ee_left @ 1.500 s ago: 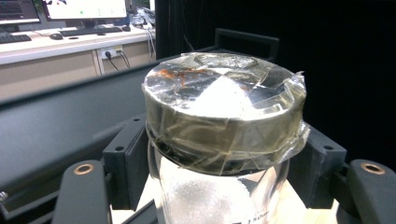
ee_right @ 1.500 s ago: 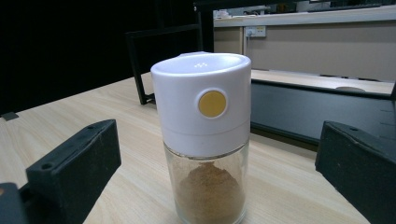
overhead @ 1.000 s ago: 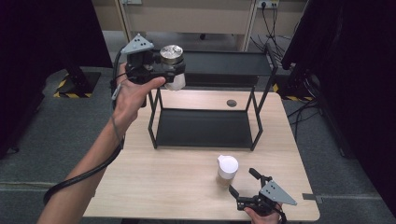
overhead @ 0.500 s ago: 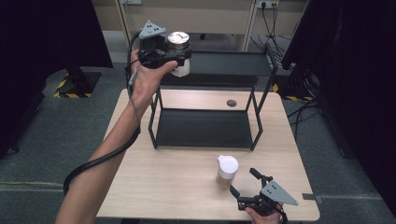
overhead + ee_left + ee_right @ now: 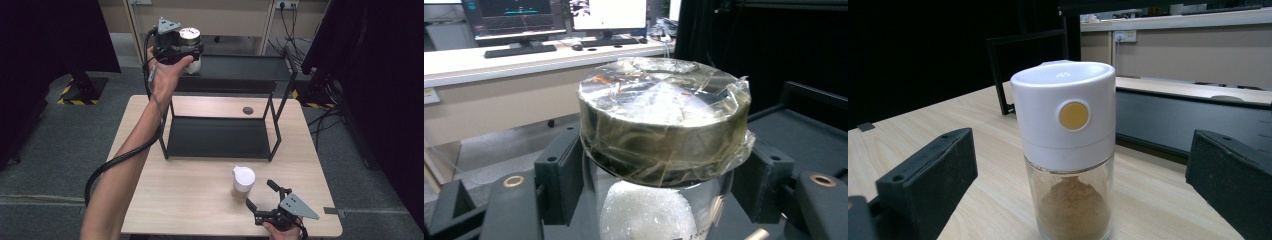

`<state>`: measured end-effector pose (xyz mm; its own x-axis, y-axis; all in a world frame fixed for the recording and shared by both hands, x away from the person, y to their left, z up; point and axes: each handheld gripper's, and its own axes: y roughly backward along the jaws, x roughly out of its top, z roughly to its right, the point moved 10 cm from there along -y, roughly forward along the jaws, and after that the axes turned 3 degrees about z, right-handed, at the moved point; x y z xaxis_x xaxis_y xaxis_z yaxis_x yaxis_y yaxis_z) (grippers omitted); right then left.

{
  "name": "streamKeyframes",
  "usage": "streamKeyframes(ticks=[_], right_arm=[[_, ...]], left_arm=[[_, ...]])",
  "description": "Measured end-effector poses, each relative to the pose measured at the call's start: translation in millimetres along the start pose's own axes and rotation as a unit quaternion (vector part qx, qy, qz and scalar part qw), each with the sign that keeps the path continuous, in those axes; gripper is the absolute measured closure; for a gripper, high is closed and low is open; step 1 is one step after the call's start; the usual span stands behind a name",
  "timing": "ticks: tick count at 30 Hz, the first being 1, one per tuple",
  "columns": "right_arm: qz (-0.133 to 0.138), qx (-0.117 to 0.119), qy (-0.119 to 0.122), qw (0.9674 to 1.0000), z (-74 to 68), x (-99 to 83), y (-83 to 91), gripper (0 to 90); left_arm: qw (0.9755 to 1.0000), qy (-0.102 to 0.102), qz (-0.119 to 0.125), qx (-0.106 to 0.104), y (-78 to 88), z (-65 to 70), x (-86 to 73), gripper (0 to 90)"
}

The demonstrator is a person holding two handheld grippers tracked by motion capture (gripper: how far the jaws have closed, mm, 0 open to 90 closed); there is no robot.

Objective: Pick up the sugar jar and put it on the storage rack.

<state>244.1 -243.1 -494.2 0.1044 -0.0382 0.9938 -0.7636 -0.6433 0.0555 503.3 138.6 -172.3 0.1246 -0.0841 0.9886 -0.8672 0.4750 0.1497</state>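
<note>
My left gripper [image 5: 189, 49] is shut on a glass jar [image 5: 190, 35] with a tape-wrapped lid, raised at the left end of the black rack's top shelf [image 5: 240, 67]. In the left gripper view the jar [image 5: 664, 120] holds white granules, and the jaws press on the glass under the lid. Whether its base touches the shelf I cannot tell. A spice jar [image 5: 243, 182] with a white cap and brown powder stands on the table near the front. My right gripper [image 5: 259, 195] stands open just beside it, and the spice jar [image 5: 1068, 125] sits between the fingers [image 5: 928, 175], untouched.
The two-level black rack has its lower shelf [image 5: 215, 137] on the wooden table [image 5: 200, 210]. A small dark round disc [image 5: 247, 110] lies on the table behind the lower shelf. A desk with monitors [image 5: 554, 20] stands beyond the rack.
My left hand has carried the jar farther away and to the right, up to the rack's top shelf. The right gripper and the spice jar have stayed still.
</note>
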Motion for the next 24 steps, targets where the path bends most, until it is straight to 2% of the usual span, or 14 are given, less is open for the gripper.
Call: streamKeyframes(ticks=[4, 16, 24], right_arm=[[-0.001, 0.0, -0.001, 1.0, 0.4, -0.2, -0.3, 0.4], [-0.001, 0.002, -0.001, 1.0, -0.1, -0.3, -1.0, 0.3], [-0.004, 0.003, -0.002, 1.0, -0.7, -1.1, -1.9, 0.3]], left_arm=[[1.0, 0.002, 0.0, 0.008, -3.5, -2.9, -1.7, 31.1], [0.9999, 0.009, -0.005, 0.013, -8.7, -10.6, -9.3, 31.1], [0.9998, 0.0, 0.005, 0.018, -8.7, -9.2, -14.7, 30.9]])
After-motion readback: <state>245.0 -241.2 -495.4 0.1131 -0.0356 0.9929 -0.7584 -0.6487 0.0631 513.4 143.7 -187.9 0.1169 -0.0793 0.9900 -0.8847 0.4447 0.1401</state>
